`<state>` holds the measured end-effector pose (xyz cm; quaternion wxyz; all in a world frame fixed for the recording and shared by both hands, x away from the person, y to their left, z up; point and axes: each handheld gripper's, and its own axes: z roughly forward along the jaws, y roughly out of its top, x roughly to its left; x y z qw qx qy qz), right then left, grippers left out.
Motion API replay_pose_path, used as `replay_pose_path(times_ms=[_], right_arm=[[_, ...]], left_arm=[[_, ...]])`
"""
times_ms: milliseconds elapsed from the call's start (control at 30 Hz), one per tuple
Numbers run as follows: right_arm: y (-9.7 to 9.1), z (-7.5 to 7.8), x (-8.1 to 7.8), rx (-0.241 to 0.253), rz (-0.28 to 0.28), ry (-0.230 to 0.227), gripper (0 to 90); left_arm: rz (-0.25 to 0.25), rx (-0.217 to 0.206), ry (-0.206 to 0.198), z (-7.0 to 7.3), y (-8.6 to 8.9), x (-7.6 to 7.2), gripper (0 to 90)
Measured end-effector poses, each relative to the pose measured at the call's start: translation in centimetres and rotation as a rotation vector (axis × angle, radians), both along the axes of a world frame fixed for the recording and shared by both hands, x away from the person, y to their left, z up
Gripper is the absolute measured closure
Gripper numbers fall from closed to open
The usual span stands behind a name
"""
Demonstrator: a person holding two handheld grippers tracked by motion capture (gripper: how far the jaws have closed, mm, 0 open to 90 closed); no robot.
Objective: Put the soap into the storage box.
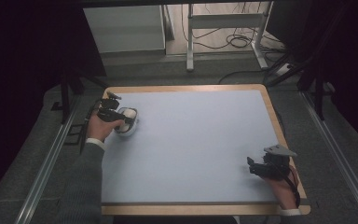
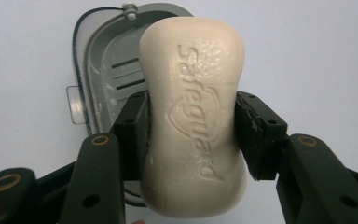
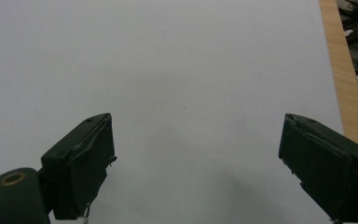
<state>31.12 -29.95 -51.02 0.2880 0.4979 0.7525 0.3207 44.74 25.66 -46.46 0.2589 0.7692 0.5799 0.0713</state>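
The soap bar (image 2: 193,116) is sitting clamped between the jaws of my left gripper (image 2: 191,135), which are pressing on its narrowed waist from both sides. I am holding it just above the open grey soap dish (image 2: 100,70), at the far left of the pale blue table (image 1: 196,140); in the high view the dish (image 1: 129,122) is lying right under my left hand (image 1: 100,127). I cannot tell whether the bar is touching the tray or hanging clear of it.

I am judging this as the carrying step between dish and table, either lifting out or setting in. The next move is calling for a steady squeeze, since the bar looks slippery, and a level path over the rim.

The raised lettering on the bar is reading "Safeguard", above a shield-shaped emblem.

My right gripper (image 3: 196,154) is idling with its jaws spread wide over bare table near the right edge, holding nothing.
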Motion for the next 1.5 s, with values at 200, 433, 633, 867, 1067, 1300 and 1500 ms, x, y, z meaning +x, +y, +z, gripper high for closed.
replay_pose_path(times_ms=[200,433,633,867,1067,1300,1500], right_arm=[[0.0,0.0,0.0,0.000,-0.001,0.001,10.4],[0.0,-0.1,0.0,-0.002,-0.001,0.001,10.4],[0.2,0.0,-0.1,-0.003,0.004,-0.003,10.4],[0.2,0.0,-0.1,-0.005,0.004,-0.003,10.4],[0.3,0.1,-0.2,-0.004,0.004,-0.004,10.4],[0.4,0.0,-0.2,-0.004,0.010,-0.003,10.4],[0.4,0.0,-0.2,-0.006,0.012,-0.005,10.4]], left_arm=[[0.019,0.055,-0.023,-0.6,-1.2,-0.1,48.0],[-0.032,0.003,-0.090,0.6,-1.9,-1.4,34.0],[-0.076,-0.046,-0.115,0.9,-2.1,-3.1,31.6],[-0.121,-0.082,-0.127,0.7,-2.1,-4.9,30.1],[-0.157,-0.054,-0.161,0.1,-2.3,-6.7,30.0],[-0.210,-0.053,-0.171,-1.1,-2.6,-9.3,29.0],[-0.243,-0.072,-0.185,-2.7,-2.6,-11.7,28.2]])
